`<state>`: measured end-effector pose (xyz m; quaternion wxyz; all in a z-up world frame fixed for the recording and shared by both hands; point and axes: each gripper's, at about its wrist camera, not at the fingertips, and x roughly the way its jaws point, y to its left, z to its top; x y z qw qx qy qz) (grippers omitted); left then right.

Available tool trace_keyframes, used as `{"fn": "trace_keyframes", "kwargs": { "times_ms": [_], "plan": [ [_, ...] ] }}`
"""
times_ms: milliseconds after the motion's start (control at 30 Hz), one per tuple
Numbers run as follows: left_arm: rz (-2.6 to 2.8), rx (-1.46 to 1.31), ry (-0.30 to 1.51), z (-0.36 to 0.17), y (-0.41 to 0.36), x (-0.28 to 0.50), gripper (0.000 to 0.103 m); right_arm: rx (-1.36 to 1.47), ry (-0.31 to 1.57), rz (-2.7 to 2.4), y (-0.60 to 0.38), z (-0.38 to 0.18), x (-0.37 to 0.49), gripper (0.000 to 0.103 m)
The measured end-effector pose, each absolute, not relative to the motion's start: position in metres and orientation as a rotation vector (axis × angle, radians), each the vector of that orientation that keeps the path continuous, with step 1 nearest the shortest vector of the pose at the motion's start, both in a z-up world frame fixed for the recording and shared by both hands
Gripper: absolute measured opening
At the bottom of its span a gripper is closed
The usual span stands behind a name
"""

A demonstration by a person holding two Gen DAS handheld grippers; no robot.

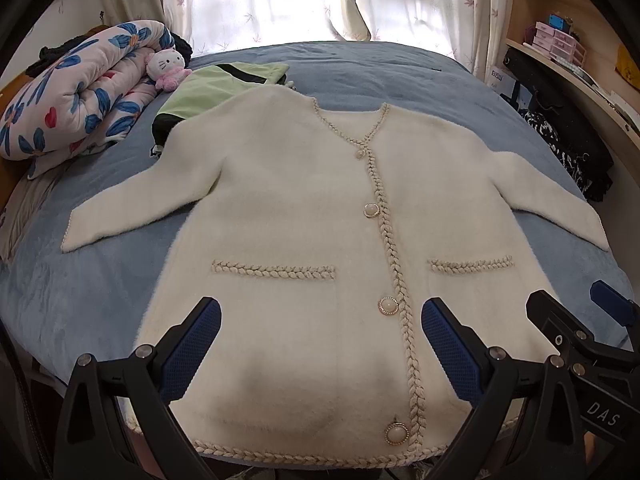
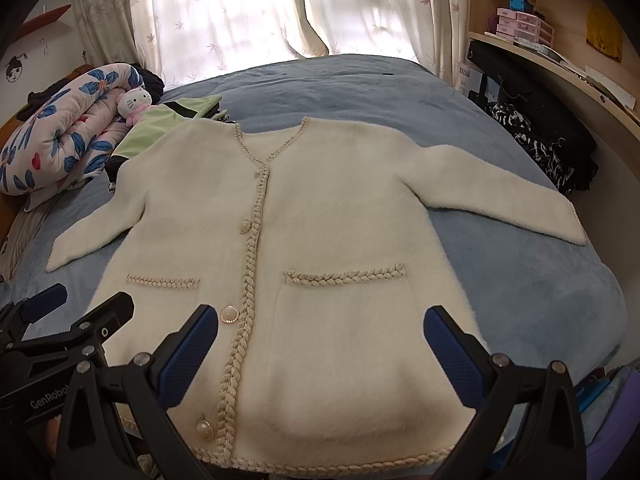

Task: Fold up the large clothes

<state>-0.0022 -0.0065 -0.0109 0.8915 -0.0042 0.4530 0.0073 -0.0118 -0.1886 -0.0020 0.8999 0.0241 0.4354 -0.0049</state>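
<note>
A cream cardigan lies face up and buttoned on a blue bed, spread flat with both sleeves angled out and down from the shoulders. Its long axis runs straight away from the two grippers, hem nearest them at the bed's front edge, neckline farthest, toward the curtained window. The left gripper hangs above the hem with its jaws spread wide and nothing between them, centred just left of the braided placket. The right gripper hangs beside it, likewise spread and empty, over the pocket on the placket's right. Each tool therefore sits nearer its own side of the garment: the left sleeve falls to the left gripper, the right sleeve to the right, and both cuffs lie well apart from the jaws, out to the sides and farther up the bed.

The cardigan looks thick and fuzzy, with braided trim around neckline, pockets and hem, and four pearl-like buttons down the front. No fold has been made yet; judging by the layout, the first move probably calls for reaching outward to a sleeve or side edge. A green garment lies partly under the left shoulder, beside a rolled floral quilt and a plush toy.
</note>
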Motion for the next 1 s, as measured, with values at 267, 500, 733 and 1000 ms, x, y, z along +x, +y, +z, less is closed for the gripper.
{"fn": "trace_keyframes", "kwargs": {
  "times_ms": [267,500,733,1000],
  "plan": [
    [0.017,-0.010,0.946,-0.0123,-0.0067,-0.0039,0.099,0.049,0.900,-0.010,-0.1898,-0.0041,-0.0118,0.103],
    [0.018,-0.009,0.949,-0.0130,-0.0077,-0.0056,0.099,0.048,0.901,-0.011,-0.1896,-0.0046,-0.0116,0.103],
    [0.018,-0.008,0.949,-0.0131,-0.0078,-0.0058,0.099,0.050,0.902,-0.010,-0.1898,-0.0048,-0.0117,0.103],
    [0.018,-0.005,0.946,-0.0131,-0.0078,-0.0062,0.099,0.051,0.900,-0.010,-0.1903,-0.0047,-0.0117,0.103]
  ]
}}
